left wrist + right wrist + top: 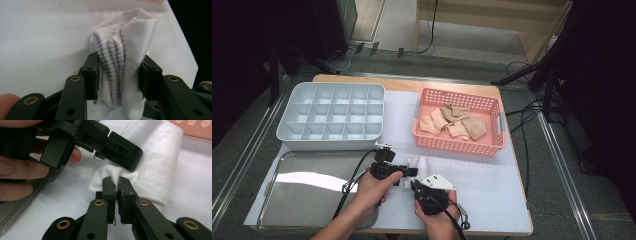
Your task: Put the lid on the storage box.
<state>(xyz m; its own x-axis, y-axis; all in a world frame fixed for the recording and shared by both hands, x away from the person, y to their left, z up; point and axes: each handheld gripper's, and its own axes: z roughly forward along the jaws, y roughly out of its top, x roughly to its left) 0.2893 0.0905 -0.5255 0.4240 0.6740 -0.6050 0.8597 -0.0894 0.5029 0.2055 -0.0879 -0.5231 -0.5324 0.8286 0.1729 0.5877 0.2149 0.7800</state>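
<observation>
A white sock [418, 162] lies bunched on the white sheet in front of the pink basket. My left gripper [412, 171] comes at it from the left. In the left gripper view, the left gripper [120, 72] has the sock's gathered ribbed folds [117, 50] squeezed between its pads. My right gripper [414, 185] sits just below, held in the person's right hand. In the right gripper view, the right gripper [117, 182] is shut on a pinch of the sock's near edge [152, 162], and the left gripper clamps the fabric just above that.
A pink basket [459, 145] at the back right holds several beige socks [453, 123]. A white compartment box [332, 143] stands at the back left. A shiny metal tray [307, 200] lies at the front left. The white sheet [497, 180] covers the table's right part.
</observation>
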